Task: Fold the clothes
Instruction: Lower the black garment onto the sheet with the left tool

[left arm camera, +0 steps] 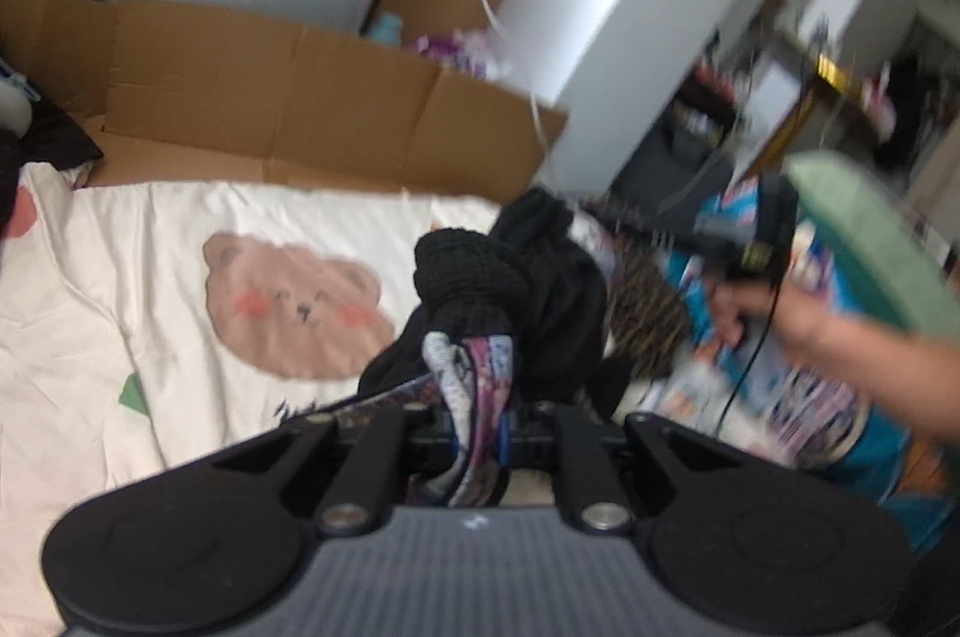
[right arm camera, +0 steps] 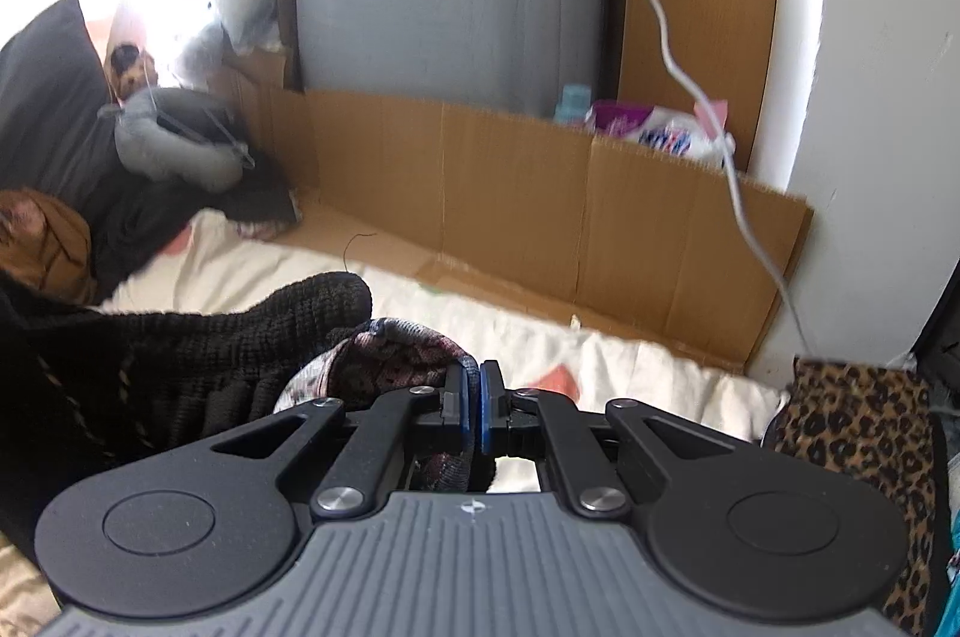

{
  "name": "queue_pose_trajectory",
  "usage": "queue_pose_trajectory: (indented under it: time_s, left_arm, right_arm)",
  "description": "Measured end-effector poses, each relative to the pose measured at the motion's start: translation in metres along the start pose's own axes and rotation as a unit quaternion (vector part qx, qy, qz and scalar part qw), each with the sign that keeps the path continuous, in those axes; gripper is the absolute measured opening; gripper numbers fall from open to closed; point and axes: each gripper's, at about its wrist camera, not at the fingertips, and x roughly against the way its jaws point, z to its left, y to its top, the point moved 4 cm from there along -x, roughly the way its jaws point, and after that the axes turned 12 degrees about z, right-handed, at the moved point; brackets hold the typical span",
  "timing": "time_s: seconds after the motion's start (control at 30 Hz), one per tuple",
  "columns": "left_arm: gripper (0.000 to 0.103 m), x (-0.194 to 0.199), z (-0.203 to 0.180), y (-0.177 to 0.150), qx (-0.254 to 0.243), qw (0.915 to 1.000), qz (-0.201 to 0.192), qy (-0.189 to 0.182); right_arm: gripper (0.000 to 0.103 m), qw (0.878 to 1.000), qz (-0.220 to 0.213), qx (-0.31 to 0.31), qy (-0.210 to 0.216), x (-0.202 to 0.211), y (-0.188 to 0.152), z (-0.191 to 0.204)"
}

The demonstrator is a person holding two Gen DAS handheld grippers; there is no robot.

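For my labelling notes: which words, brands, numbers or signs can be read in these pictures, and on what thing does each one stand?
None can be read.
Colourful printed cloth: print blurred, no letters legible.
White and purple packet behind the cardboard: print too small and blurred.
Yellow mark on the black device: unreadable.

The left gripper [left arm camera: 474, 397] points forward and downward, its jaws drawn close with a bunch of patterned cloth [left arm camera: 474, 373] pinched between them. The right gripper [right arm camera: 478, 412] also tilts downward, its blue pads [right arm camera: 487, 415] pressed almost together; whether cloth sits between them is unclear. In the left wrist view, the person's right hand [left arm camera: 750, 313] grips a black handle, forearm bare.
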Motion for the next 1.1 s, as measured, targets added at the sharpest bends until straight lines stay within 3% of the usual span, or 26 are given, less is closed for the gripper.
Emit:
queue_pose_trajectory:
  time_s: [0.57, 0.63, 0.77, 0.97, 1.1]
  left_arm:
    - [0.017, -0.081, -0.006, -0.076, -0.008, 0.9936, 0.113, -0.004]
    - [0.019, -0.083, -0.008, -0.079, -0.020, 0.9931, 0.115, 0.011]
    - [0.038, -0.080, -0.010, -0.081, -0.038, 0.9929, 0.106, 0.037]
    - [0.048, -0.080, -0.016, -0.071, -0.067, 0.9931, 0.086, 0.044]
    - [0.049, -0.081, -0.021, -0.064, -0.084, 0.9930, 0.069, 0.045]
  right_arm:
    - [0.002, 0.997, 0.073, 0.017, -0.007, -0.034, -0.056, 0.009]
    - [0.002, 0.996, 0.081, 0.018, -0.009, -0.037, -0.062, 0.008]
    - [0.002, 0.995, 0.093, 0.017, -0.010, -0.040, -0.072, 0.004]
    - [0.002, 0.995, 0.097, 0.014, -0.008, -0.041, -0.076, 0.003]
    - [0.002, 0.995, 0.096, 0.016, -0.003, -0.040, -0.074, 0.005]
